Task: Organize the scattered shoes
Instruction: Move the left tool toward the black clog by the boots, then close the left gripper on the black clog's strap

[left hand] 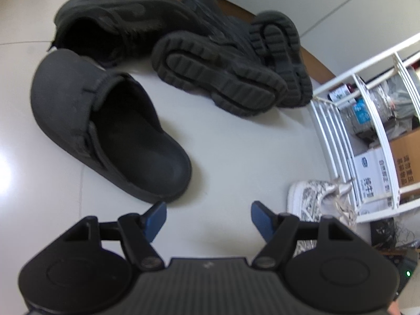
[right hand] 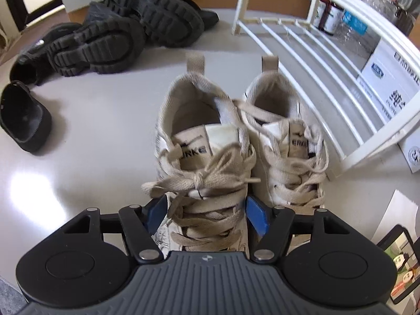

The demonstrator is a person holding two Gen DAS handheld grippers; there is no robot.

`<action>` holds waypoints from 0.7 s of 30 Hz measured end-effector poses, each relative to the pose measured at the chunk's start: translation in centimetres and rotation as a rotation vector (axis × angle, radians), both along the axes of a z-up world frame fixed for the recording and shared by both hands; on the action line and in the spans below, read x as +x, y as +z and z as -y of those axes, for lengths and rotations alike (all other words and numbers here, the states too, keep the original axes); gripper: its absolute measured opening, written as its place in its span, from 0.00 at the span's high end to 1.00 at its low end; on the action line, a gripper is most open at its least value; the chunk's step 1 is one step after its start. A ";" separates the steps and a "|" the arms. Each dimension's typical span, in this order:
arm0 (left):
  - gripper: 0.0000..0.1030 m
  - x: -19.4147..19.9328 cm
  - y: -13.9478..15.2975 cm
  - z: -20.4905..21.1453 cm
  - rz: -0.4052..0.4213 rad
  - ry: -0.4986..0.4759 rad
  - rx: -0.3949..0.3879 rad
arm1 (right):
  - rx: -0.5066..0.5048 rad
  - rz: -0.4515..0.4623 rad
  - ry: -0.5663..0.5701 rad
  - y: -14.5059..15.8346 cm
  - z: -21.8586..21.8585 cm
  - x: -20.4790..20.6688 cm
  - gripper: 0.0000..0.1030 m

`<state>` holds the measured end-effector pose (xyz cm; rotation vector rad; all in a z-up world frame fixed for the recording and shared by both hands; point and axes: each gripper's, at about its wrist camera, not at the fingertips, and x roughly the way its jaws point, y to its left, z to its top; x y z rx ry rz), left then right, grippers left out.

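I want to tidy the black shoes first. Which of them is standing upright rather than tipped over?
The backless black clog, alone nearest the left gripper, stands on its sole. The two chunky boots lie tipped, treads showing.

The floor (left hand: 236, 144) is smooth, glossy pale tile that throws back glare, while the near-left clog (left hand: 105, 120) looks like matt, faintly grainy dark rubber or foam. The far black boots (right hand: 126, 26) show rough, deeply lugged rubber soles, and the two near sneakers (right hand: 207, 157) are off-white cloth with woven flat beige laces. The right-hand rack (right hand: 315, 60) has smooth white-painted bars, with cardboard boxes (left hand: 388, 173) behind it.
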<state>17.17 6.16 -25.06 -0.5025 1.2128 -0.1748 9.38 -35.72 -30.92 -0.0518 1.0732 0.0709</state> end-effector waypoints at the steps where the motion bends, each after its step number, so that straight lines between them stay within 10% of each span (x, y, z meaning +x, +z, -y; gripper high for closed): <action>1: 0.29 0.1 0.1 -0.5 0.004 0.014 0.005 | 0.005 -0.001 0.000 0.2 0.0 0.0 0.32; 21: 0.29 2.8 2.6 -7.9 0.093 0.176 0.129 | 0.078 0.094 0.027 3.3 -1.1 0.0 0.32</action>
